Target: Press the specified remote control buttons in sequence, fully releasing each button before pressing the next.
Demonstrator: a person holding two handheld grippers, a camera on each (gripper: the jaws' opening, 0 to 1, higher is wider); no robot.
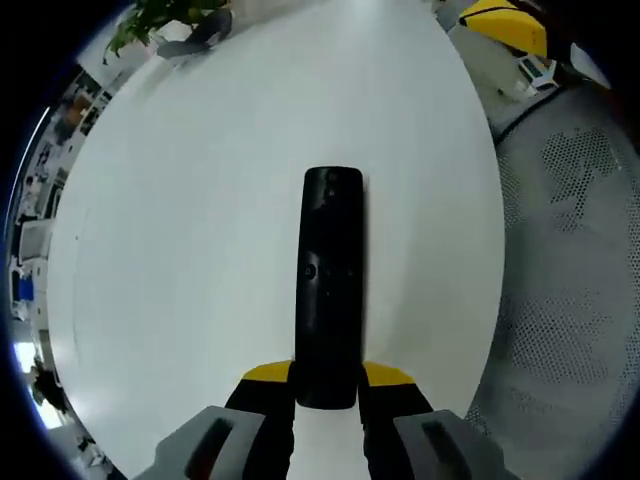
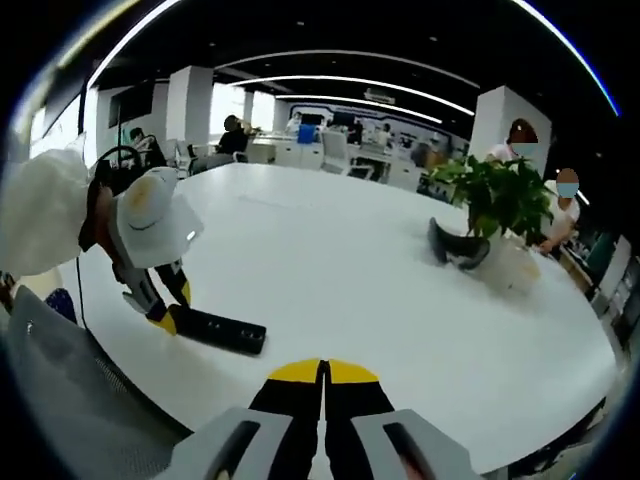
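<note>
On the white table [image 1: 180, 250], near its edge, lies the black remote [image 1: 330, 285]; left gripper [image 1: 327, 385] clenched on the remote's near end, also seen in the right gripper view [image 2: 170, 315]; right gripper [image 2: 323, 375] closed on nothing, above the table edge; plant [image 2: 497, 195] near the far edge.

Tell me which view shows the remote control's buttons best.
The left gripper view: the remote control runs lengthwise up the middle, face up, its near end between the left gripper's jaws, with some button markings visible. The right gripper view shows the remote small and side-on on the table, buttons unreadable.
</note>
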